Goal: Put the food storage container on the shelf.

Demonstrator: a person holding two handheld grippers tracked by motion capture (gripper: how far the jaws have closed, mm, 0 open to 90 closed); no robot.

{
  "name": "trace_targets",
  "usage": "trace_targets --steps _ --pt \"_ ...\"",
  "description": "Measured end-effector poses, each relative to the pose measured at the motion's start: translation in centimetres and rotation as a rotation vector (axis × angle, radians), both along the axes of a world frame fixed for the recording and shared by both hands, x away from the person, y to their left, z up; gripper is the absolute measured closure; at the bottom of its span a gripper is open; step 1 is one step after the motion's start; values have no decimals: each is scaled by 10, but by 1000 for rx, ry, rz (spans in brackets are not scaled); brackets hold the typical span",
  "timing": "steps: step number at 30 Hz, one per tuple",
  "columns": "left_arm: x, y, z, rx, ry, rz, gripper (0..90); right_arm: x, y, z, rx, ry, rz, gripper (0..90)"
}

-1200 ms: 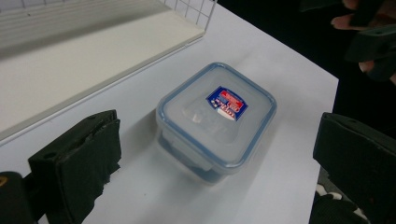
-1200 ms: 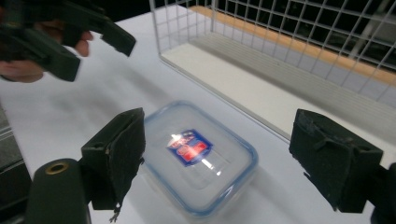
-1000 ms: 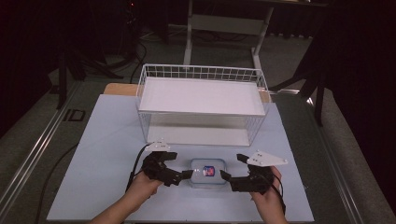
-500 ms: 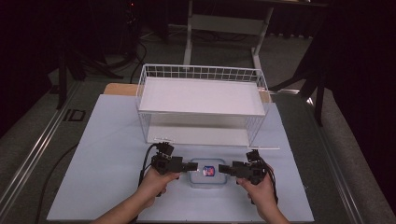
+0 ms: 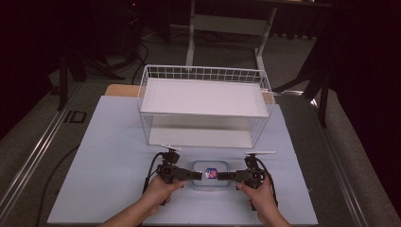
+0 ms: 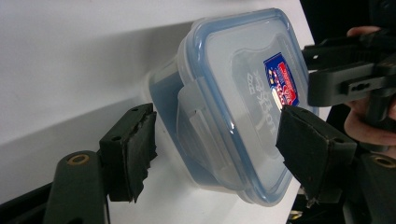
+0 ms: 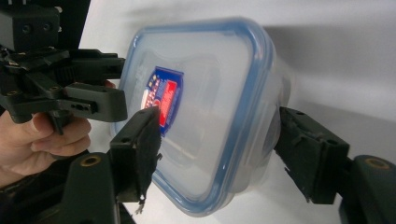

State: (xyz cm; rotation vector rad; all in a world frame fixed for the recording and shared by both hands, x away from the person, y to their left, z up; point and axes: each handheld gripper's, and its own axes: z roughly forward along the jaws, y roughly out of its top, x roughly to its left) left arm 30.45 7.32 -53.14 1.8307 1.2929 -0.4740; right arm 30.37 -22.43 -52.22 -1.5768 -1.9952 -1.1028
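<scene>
Both grippers, left gripper [image 5: 196, 175] and right gripper [image 5: 223, 177], have just been closing, jaws straddling the lidded container's [image 5: 210, 174] opposite ends, not visibly pinching.

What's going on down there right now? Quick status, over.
Left gripper and right gripper flank the lidded plastic box, jaws just been closing, box ends between them. Box on the table, lid on. Wire basket behind, nothing blocking.

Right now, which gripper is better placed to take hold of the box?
Neither clearly: left gripper and right gripper each straddle one end of the box, jaws just closing on it; pad contact is unclear.
</scene>
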Motion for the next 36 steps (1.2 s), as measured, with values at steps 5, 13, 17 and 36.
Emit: trace_targets --steps 5,13,17,36 --pt "0 -2 1 -8 3 -8 352 1 -1 -3 6 29 -19 355" --pt "-6 -7 10 63 -33 -26 384 0 -1 0 -9 28 -19 385" --pt "-6 -4 10 51 -29 -33 415 -4 1 3 -24 4 -18 386" --pt "-44 -7 19 126 -227 -19 492 -28 -1 7 -32 -178 8 428"
